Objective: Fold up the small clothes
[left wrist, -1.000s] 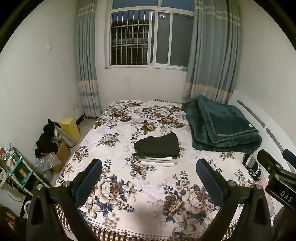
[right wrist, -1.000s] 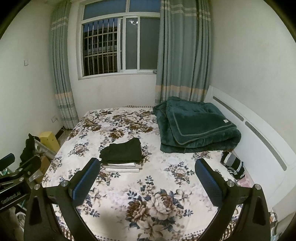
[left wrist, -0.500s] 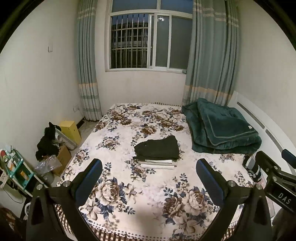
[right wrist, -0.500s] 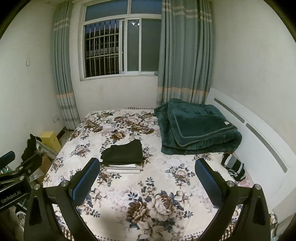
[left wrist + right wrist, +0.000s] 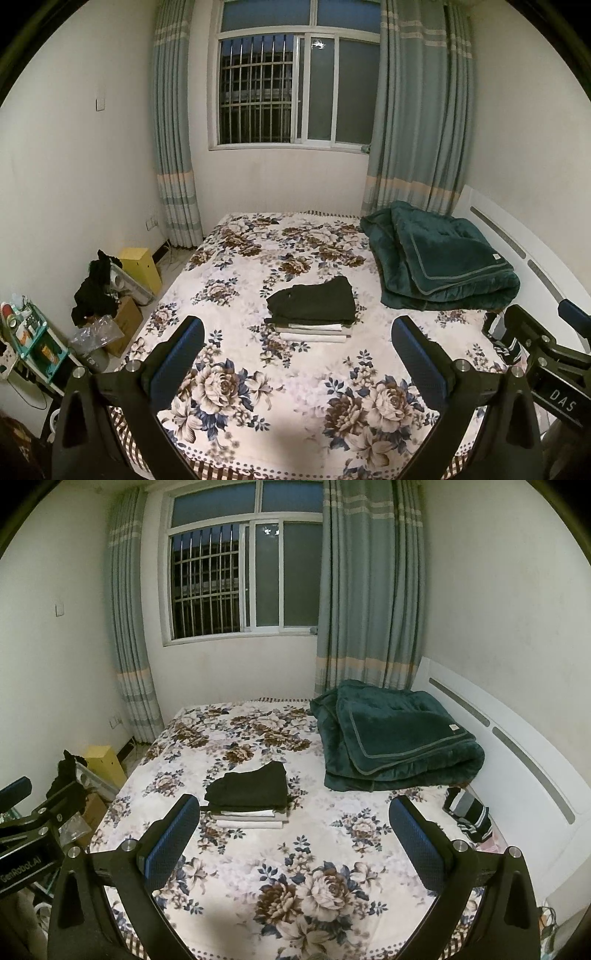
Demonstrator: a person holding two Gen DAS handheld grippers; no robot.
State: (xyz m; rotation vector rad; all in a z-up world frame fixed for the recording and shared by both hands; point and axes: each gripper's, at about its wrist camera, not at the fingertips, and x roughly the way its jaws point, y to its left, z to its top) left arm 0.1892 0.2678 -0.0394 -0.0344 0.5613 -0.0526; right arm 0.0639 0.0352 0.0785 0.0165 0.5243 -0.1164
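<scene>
Both sets of fingers are spread wide and hold nothing: the left gripper [image 5: 297,354] and the right gripper [image 5: 293,832] hang side by side above the near edge of the bed [image 5: 258,424], their blue pads [image 5: 177,362] well apart from any cloth. Taking the stack of folded clothes [image 5: 312,310] as the landmark, it sits near the middle of the flowered bedspread, beyond both grippers and well out of their reach. A dark garment [image 5: 249,786] lies on top, with several pale pieces squared up underneath it. To the right of the stack, against the white headboard [image 5: 517,753], lies a thick green blanket [image 5: 439,269], roughly folded over. Nearer than the blanket and further right than the stack, a small striped dark-and-white item [image 5: 469,814] lies bunched at the bed's edge; I cannot tell whether it is clothing waiting its turn. To the left of the stack, down on the floor, a black bundle [image 5: 94,291] is draped over some boxes [image 5: 142,264]. Judging from this, the folding looks mostly done, since nothing loose lies spread on the bed; at most the striped item might remain. As for writing, the right gripper's body seen at the edge of the left view reads "DAS", and the left gripper's body in the right view reads "GenRobot.AI".
</scene>
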